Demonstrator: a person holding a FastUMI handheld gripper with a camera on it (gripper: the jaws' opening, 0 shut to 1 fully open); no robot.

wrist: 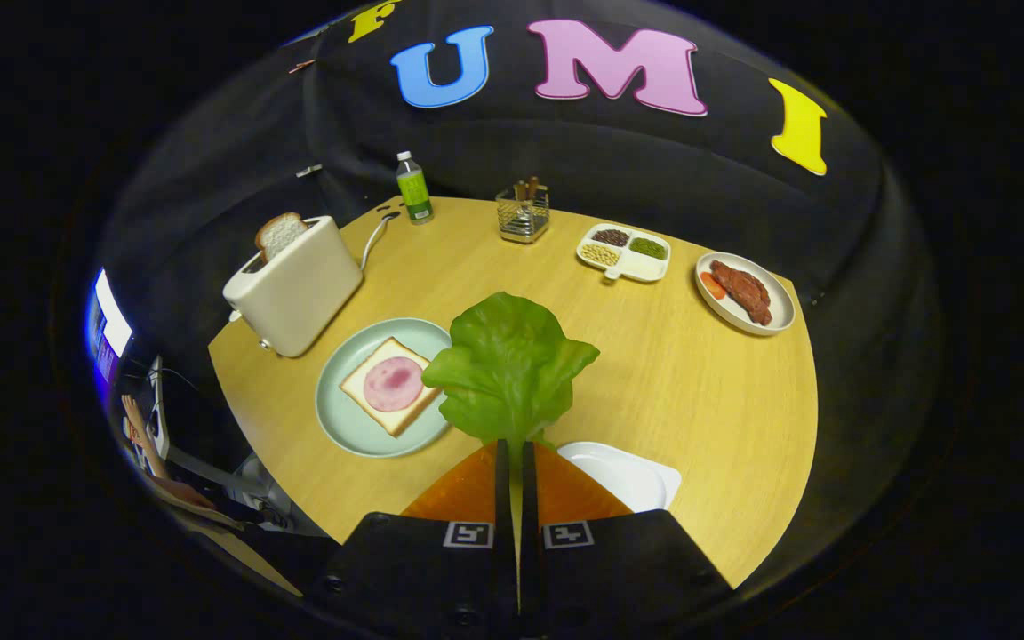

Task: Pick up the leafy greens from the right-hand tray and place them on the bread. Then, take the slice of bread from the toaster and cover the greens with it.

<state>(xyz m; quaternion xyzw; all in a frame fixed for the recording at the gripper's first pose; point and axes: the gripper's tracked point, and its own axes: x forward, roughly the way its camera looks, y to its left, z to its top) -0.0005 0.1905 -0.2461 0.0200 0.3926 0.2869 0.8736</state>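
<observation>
Gripper view: the gripper point(512, 449) has its fingers pinched almost together on the stem end of the lettuce leaf point(508, 369), which stands lifted above the wooden table point(699, 391), long axis running toward twelve o'clock, frilly tip away from the fingers. At ten o'clock from the leaf sits the pale green plate point(343, 418) with bread and ham point(392, 385). Further toward ten o'clock, the toaster point(294, 284) holds a bread slice point(279, 235) upright. The white tray point(628, 476) lies at four o'clock, just beside the fingers.
</observation>
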